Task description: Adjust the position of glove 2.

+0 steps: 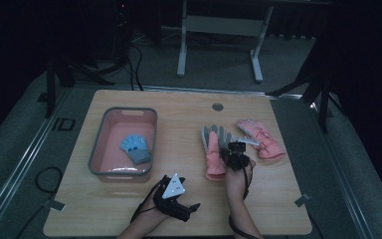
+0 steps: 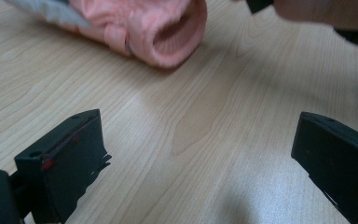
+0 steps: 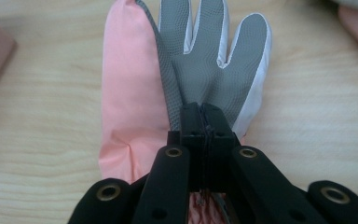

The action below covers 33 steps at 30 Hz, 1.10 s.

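Pink-and-grey ski glove [image 1: 214, 152], palm up, right of table centre, pinched at its palm by closed right gripper [image 1: 235, 149]; left gripper [image 1: 191, 208] gaping empty near front edge.

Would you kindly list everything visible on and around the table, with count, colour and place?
ski gloves: two, pink with grey palms, right half of the table; nearer one palm up, the other beside it.
small glove: one, blue, inside the bin.
bin: one, pink with grey rim, left half.
table: one, light wood.
desk frame: one, white, on the floor behind.
left gripper: black, open, near edge.
right gripper: black, shut on the nearer glove's palm.
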Each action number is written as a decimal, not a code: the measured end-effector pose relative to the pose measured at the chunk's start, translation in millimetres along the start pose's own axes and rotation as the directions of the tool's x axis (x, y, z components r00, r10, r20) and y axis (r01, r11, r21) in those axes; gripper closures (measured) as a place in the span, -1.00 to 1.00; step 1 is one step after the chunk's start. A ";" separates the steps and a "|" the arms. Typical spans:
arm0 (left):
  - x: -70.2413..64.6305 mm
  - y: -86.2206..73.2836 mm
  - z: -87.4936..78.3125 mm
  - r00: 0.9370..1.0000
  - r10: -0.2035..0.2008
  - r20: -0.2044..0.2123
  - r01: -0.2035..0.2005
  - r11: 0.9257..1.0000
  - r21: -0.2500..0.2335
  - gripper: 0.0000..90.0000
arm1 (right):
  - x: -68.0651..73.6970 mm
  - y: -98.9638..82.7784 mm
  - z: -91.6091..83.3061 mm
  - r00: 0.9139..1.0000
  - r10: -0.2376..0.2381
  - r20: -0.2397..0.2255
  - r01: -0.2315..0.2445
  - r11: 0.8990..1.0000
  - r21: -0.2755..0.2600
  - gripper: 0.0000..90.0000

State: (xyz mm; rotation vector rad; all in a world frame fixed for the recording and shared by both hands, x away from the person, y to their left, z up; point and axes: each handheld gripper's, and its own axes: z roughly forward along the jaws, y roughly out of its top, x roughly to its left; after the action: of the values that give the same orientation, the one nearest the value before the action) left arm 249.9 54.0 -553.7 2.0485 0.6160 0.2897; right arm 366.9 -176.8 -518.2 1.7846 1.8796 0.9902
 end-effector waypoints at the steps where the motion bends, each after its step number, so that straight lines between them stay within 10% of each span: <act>1: -0.2 -0.1 0.0 1.000 0.001 0.000 -0.001 1.000 -0.002 -0.94 | 0.4 -2.7 3.2 1.000 0.008 0.000 -0.008 1.000 0.008 0.96; 12: 1.0 -1.0 -0.5 1.000 -0.002 0.001 0.002 1.000 0.002 -0.94 | -2.4 0.1 1.1 0.999 0.027 -0.029 -0.027 1.000 -0.004 0.64; 17: 1.2 -1.6 -0.8 1.000 -0.006 0.003 0.006 1.000 0.001 -0.94 | -3.1 14.5 -14.8 0.995 -0.081 -0.065 0.080 0.996 -0.027 0.53; 24: 0.4 -2.1 -0.6 1.000 0.000 0.002 0.000 1.000 0.007 -0.94 | -18.8 33.8 -37.5 0.959 -0.277 -0.064 0.272 0.959 -0.081 0.50; 33: 1.9 -3.0 -1.3 1.000 -0.013 0.008 0.013 1.000 -0.001 -0.94 | -84.4 58.9 -51.2 0.892 -0.443 -0.094 0.428 0.893 -0.141 0.48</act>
State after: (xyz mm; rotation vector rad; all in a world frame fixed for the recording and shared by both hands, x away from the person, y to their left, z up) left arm 250.0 57.2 -555.7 2.0432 0.6241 0.2736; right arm 385.1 -273.5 -458.9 1.1758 2.1203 1.0279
